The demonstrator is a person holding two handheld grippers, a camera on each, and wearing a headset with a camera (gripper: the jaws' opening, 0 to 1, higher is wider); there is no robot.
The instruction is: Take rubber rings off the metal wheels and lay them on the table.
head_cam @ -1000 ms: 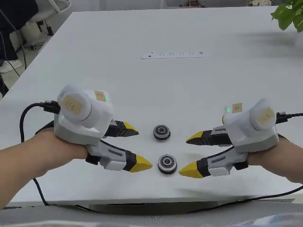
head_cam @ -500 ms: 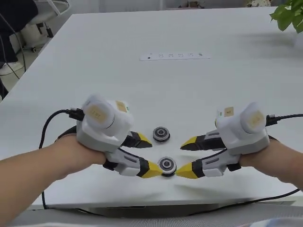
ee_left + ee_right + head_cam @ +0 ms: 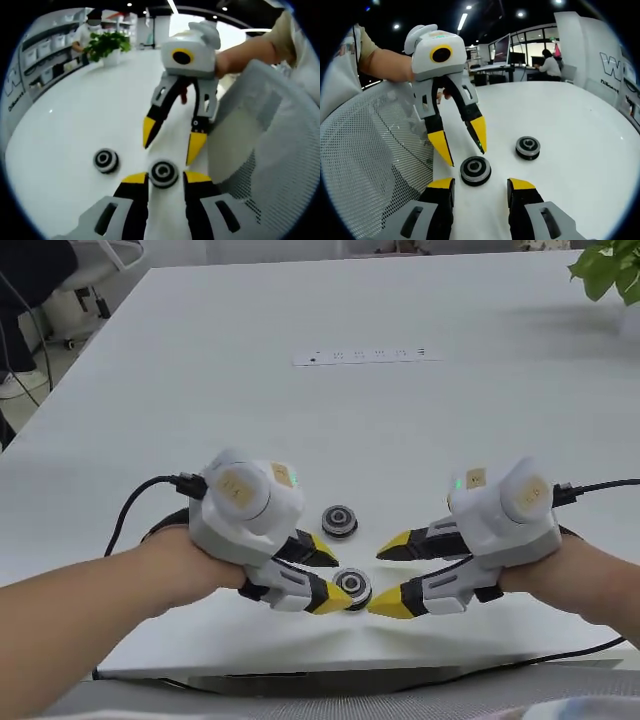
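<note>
Worktop (image 3: 400, 420) layout unchanged; over the last second left tool (image 3: 335, 582) and right tool (image 3: 380, 580) closed in on near wheel (image 3: 352, 586) from either side. Both tools' jaws apart, tips flanking it, no grip yet. Far wheel (image 3: 340, 521) just behind; rubber rings (image 3: 463, 171) look still fitted, removal not started

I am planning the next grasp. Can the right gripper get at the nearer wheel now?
Probably yes. The right gripper is open and the nearer wheel lies just ahead of its tips. The left gripper faces it from the other side without covering it.
</note>
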